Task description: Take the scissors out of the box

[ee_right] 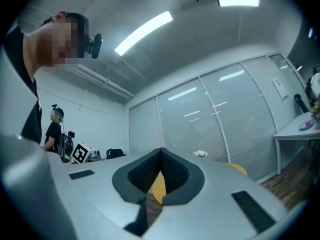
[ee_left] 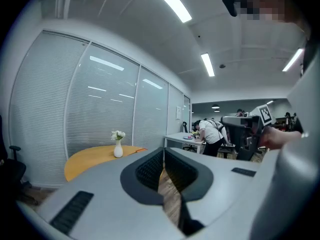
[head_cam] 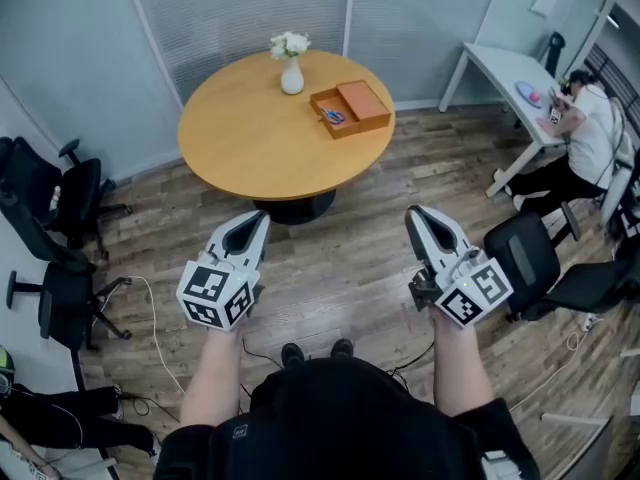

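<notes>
Lower left, the left gripper (head_cam: 254, 232) is closed and empty. Upper centre, the scissors (head_cam: 334, 117) lie in the open box (head_cam: 347, 131), well apart. Lower right, the right gripper (head_cam: 424, 226) is closed too. Arriving with the 2 grippers closed would likely shove the box.

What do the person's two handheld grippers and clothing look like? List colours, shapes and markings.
The left gripper and right gripper are pale grey plastic shells tapering to a point, with black ribbed pads lining the jaws. Each carries a white cube printed with black square markers. The person wears a black short-sleeved top and dark shoes.
</notes>
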Demonstrator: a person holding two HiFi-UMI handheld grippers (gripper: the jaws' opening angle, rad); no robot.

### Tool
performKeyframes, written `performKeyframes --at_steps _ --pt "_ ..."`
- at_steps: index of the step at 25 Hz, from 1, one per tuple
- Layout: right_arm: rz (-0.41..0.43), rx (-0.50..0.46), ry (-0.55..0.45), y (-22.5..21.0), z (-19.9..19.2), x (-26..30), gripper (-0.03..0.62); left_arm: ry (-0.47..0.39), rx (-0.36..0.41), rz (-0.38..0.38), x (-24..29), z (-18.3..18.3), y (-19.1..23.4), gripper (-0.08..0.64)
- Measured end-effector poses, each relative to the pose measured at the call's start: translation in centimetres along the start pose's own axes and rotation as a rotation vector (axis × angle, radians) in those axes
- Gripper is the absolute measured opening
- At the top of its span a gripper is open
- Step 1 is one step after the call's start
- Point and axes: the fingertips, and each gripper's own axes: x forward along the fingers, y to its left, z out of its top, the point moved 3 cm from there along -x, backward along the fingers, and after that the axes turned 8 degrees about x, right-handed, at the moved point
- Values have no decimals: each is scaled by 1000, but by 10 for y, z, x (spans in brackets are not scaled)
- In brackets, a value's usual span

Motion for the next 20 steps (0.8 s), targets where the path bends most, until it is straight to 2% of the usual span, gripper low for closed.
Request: performKeyframes --at_steps 7,14,20 --pt "113 115 -26 -14 5 -26 35 8 8 29 6 5 -22 20" --pt "134 166 2 -27 -8 -29 37 25 -2 44 13 2 -40 20" --pt "159 175 7 -36 -12 -10 38 -10 7 58 26 5 -24 20"
